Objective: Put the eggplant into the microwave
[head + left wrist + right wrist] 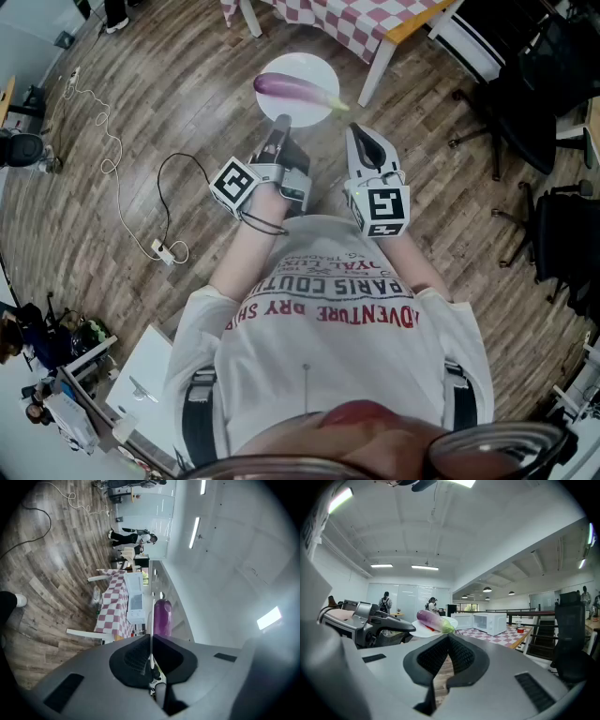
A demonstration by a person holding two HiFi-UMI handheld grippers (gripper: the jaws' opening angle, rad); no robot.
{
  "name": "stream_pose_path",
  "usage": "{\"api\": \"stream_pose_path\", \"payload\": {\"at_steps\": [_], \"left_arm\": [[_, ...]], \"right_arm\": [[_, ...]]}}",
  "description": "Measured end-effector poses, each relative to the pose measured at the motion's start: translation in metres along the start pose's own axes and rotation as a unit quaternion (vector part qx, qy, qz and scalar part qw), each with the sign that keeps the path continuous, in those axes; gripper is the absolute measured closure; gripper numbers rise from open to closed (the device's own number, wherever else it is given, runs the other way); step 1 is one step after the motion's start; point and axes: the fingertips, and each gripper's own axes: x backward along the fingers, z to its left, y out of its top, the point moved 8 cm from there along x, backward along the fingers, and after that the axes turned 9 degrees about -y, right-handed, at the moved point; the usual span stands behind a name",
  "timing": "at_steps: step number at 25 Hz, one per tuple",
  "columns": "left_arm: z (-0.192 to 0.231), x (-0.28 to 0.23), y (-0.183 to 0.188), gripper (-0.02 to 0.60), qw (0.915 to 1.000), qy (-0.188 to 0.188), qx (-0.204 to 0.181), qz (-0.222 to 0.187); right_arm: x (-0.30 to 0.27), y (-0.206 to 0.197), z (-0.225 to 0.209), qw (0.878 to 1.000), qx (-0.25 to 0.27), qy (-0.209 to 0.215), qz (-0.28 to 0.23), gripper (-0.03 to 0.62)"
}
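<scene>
A purple eggplant (292, 89) with a green stem lies on a white plate (314, 66) held out over the wooden floor. My left gripper (281, 124) is shut on the plate's near rim. In the left gripper view the plate (151, 620) shows edge-on between the shut jaws, with the eggplant (162, 616) beside it. My right gripper (355, 133) hangs just right of the plate, shut and holding nothing. In the right gripper view a white microwave (490, 622) stands on a checkered table (501, 638) ahead, beyond the eggplant (430, 619) and the left gripper (370, 623).
The red-and-white checkered table (361, 23) with a white leg (375, 70) stands just beyond the plate. Black office chairs (530, 103) stand at the right. A black cable (167, 202) and a white power strip lie on the floor at the left. People stand far off.
</scene>
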Motion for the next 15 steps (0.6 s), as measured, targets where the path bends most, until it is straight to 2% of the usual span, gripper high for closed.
{"api": "stream_pose_path", "payload": {"at_steps": [15], "left_arm": [[0.0037, 0.002, 0.0004, 0.546, 1.0, 0.001, 0.003, 0.002]], "right_arm": [[-0.0014, -0.0068, 0.0019, 1.0, -0.02, -0.001, 0.005, 0.568]]}}
